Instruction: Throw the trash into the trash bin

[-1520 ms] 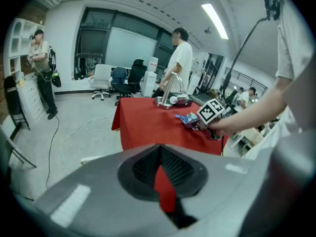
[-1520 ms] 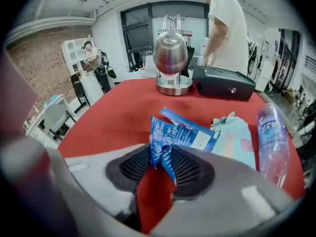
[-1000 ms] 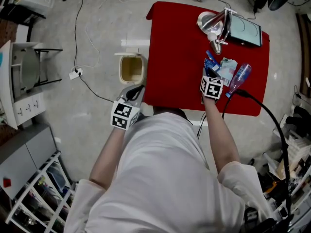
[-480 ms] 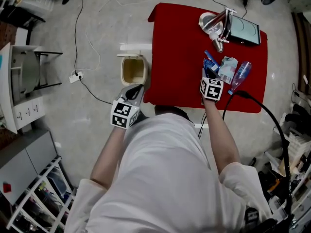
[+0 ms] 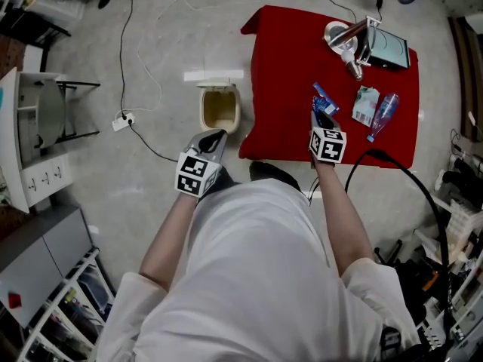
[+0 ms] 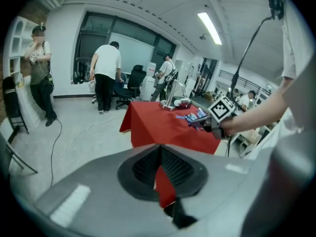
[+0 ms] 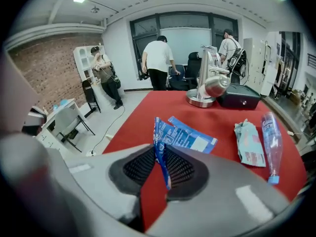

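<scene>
A blue snack wrapper (image 5: 324, 98) is pinched between the pads of my right gripper (image 5: 321, 118), which is shut on it just above the red table (image 5: 279, 59). In the right gripper view the wrapper (image 7: 189, 135) stands up out of the right gripper (image 7: 161, 157). The open beige trash bin (image 5: 219, 105) stands on the floor left of the table. My left gripper (image 5: 213, 136) hovers just in front of the bin; in its own view the left gripper (image 6: 159, 154) is shut and holds nothing. A crumpled wrapper (image 5: 365, 105) and a plastic bottle (image 5: 385, 111) lie on the table's right side.
A silver metal stand (image 5: 346, 38) and a black device (image 5: 389, 49) sit at the table's far edge. Cables and a power strip (image 5: 121, 117) run over the floor left of the bin. Shelves (image 5: 34, 127) stand at the left. Several people stand at the room's far end (image 7: 159, 63).
My right gripper has lifted the blue wrapper up and left, away from the crumpled wrapper and the bottle. My left gripper has drifted left too, staying in front of the bin.
</scene>
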Demonstrator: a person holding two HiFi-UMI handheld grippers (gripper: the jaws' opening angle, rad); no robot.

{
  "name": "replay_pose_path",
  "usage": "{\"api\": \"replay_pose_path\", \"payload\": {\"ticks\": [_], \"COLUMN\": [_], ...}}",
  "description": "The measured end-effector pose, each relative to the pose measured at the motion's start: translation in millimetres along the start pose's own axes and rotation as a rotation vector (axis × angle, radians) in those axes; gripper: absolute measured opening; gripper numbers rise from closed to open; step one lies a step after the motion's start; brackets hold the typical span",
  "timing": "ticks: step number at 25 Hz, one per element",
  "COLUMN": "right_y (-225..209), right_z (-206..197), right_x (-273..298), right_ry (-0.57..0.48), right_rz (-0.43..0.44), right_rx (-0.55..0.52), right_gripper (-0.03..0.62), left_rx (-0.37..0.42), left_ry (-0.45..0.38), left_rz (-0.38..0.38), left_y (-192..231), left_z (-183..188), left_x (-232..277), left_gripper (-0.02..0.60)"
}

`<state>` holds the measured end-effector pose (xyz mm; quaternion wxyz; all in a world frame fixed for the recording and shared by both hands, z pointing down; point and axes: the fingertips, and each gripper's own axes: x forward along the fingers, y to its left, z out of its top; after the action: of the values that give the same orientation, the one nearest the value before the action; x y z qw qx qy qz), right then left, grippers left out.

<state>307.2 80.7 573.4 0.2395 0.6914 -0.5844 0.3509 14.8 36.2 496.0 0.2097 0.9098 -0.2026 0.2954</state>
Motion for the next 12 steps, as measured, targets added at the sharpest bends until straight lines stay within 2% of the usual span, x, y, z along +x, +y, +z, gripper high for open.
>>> {"api": "replay_pose_path", "payload": {"ticks": [12], "right_y": [159.7], "right_z": [-8.1], "right_x": [7.5], "right_ry": [0.022], "right_rz": [0.199], "right_rx": [-0.102], "right_gripper": [0.069], "left_rx": [-0.041], "left_ry": [-0.008], "left_rz": [0.023], "left_y": [61.4], "left_z": [-32.4], "left_x": [-43.1], "left_gripper": [0.005]}}
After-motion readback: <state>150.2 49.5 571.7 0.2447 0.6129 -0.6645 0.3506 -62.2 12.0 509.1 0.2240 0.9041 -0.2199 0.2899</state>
